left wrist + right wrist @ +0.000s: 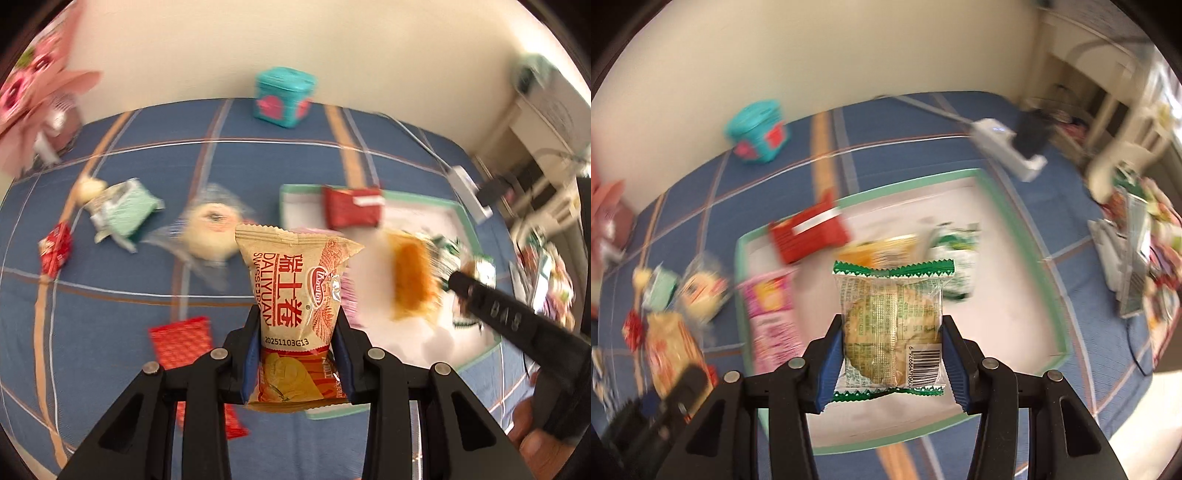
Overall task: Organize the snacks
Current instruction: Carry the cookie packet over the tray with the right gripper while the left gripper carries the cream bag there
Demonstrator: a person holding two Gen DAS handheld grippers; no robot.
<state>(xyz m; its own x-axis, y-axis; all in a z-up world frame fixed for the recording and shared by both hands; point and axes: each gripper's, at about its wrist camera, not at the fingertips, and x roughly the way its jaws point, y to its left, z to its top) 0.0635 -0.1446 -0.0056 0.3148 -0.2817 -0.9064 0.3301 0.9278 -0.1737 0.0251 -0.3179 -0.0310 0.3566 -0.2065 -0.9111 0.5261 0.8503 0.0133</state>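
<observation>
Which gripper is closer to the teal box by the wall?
Hard to call. The left gripper faces the teal box almost straight ahead; from the right gripper it sits up-left, at a similar distance.

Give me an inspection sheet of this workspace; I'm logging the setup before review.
Surface: blue plaid cloth.
Job's things: white tray with green rim holding several packets; loose wrapped snacks left of it.
Clutter: teal square tin by the wall; pink paper decoration.
Grippers: left gripper shut on tan Swiss-roll packet; right gripper shut on clear green-edged biscuit packet.
Cables: white power strip with lead across the cloth.
Surroundings: cream wall; white furniture at right, blurred.
</observation>
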